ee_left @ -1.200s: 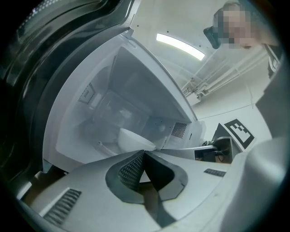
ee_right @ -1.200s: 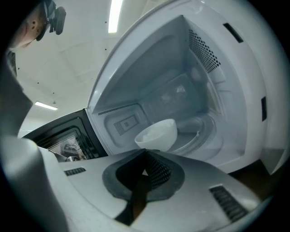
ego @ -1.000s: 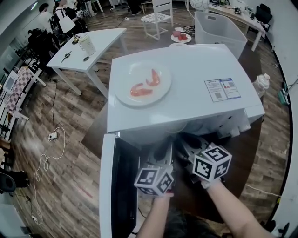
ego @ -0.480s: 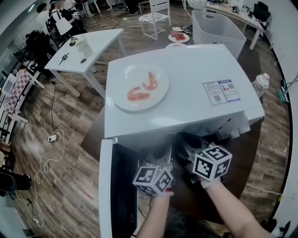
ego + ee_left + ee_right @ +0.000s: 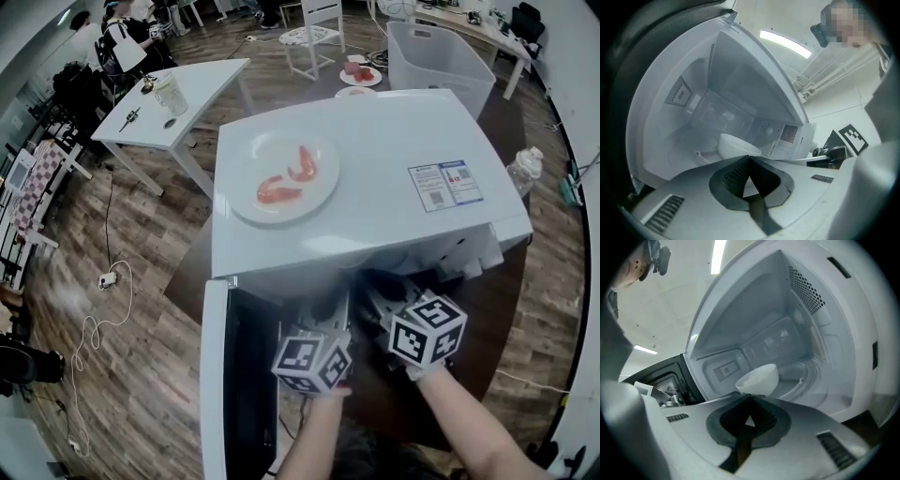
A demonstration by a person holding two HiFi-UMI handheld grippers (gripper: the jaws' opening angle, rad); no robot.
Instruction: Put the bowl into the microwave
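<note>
Well, the bowl (image 5: 758,378) is sitting inside the microwave (image 5: 375,202), white and upright, just past the tips of both tongs and over the turntable (image 5: 805,380). Its base is hiding behind the tips, so it is probably resting on the glass, though I cannot be sure. The left tongs (image 5: 749,158) are lying narrow, tips meeting, with nothing showing between the pads. The right tongs (image 5: 750,397) are pinched together the same way, gripping nothing that I can see. Both are pointing into the open cavity side by side.

The step in hand is looking like the last settling of the bowl. To do it well, the person should be keeping both tips low against the bowl's wall and pushing evenly, so that it is sliding rather than tipping, then stopping once it is sitting near the turntable's middle. After that both tongs should be drawing straight back, minding the door (image 5: 217,375) hanging open at the left tongs' outer side.

Counting: one bowl, one microwave, one turntable, one door, two tongs. Above and beyond the tongs, on the microwave's roof, one plate (image 5: 326,187) is carrying two pink pieces (image 5: 278,193), and one printed label (image 5: 446,182) is lying above the right tongs.
</note>
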